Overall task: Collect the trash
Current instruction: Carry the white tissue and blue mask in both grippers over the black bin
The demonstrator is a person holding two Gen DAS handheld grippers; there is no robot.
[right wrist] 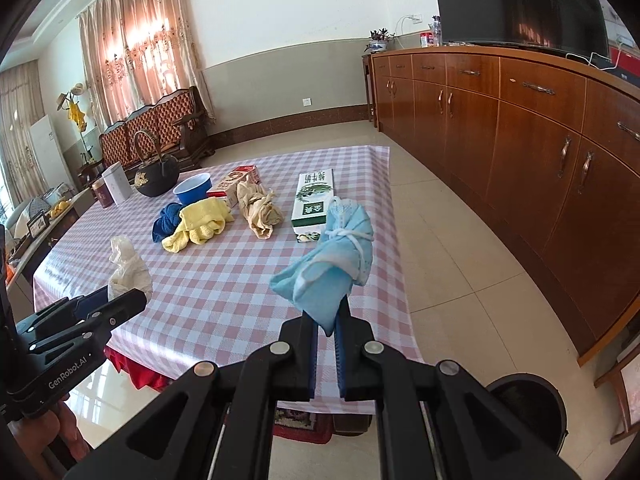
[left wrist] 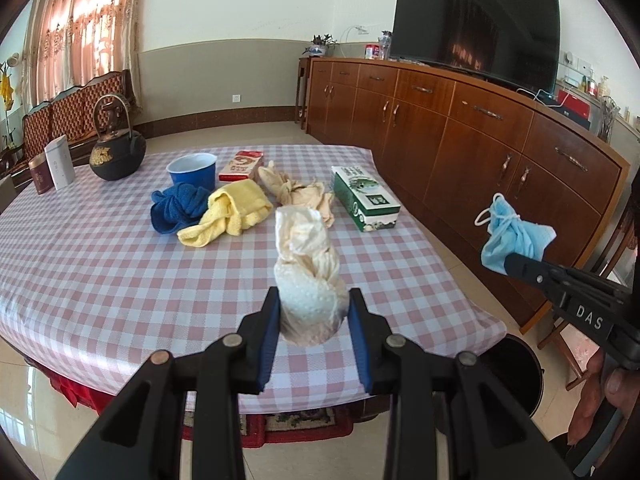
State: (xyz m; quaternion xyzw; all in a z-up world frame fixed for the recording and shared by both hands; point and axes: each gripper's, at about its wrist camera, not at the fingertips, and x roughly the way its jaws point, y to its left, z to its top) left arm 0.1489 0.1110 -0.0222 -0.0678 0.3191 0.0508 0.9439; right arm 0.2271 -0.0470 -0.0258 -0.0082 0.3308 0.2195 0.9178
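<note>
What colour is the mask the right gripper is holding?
Light blue, with white ear loops. The mask shows best in the right wrist view.

home living-dining room | television (left wrist: 476, 24) | sideboard (left wrist: 460, 128) | checked-cloth table (left wrist: 120, 280)

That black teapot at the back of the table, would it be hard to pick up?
Probably heavy: the teapot looks like cast iron. Its round body seems to sit squat, so tipping looks unlikely. The tall handle probably offers the easiest grip.
</note>
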